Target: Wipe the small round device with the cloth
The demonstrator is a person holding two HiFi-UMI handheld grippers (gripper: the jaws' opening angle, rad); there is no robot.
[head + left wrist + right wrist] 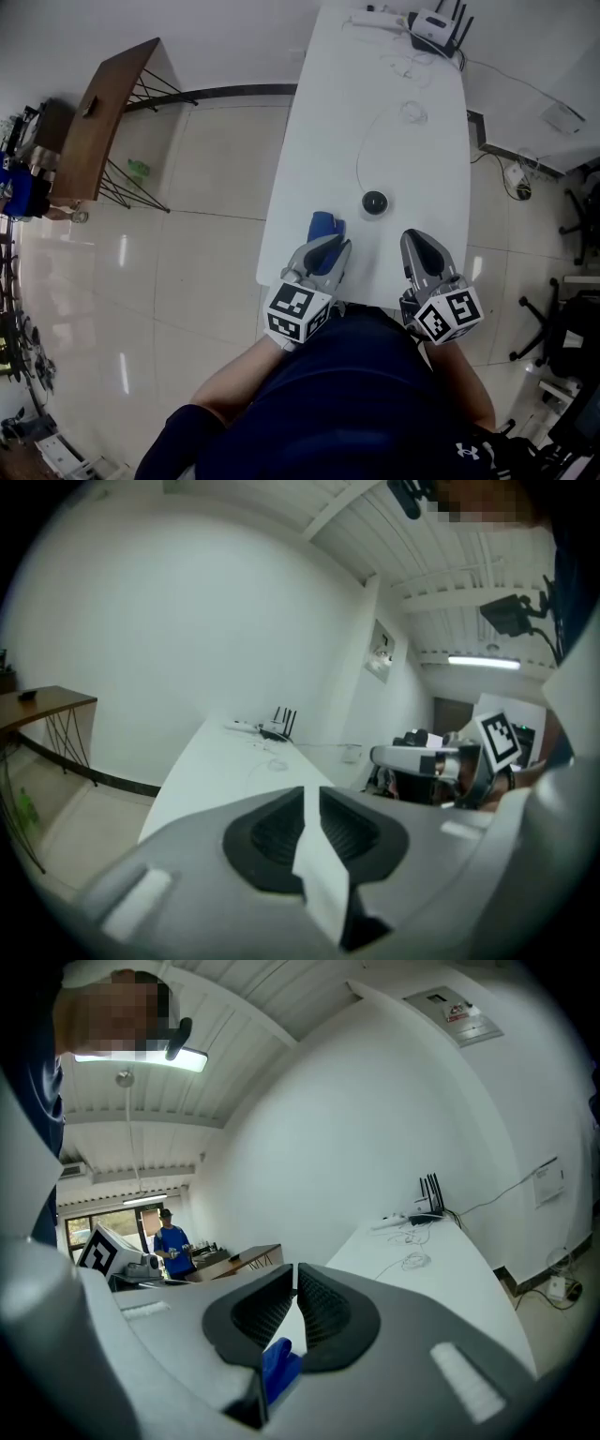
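While L jaws barely apart, R jaws shut: cloth (322,224) beside device (374,202), router (433,25) beyond.

Bright, even indoor light, glare streaks on floor (122,253), fisheye-warped dark corners

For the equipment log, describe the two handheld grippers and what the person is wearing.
Both the left gripper and right gripper have light grey, rounded shells tapering to two jaws lined with black ribbed pads. Each carries a cube with black-and-white square markers. The person wears a dark navy top with a small white logo.
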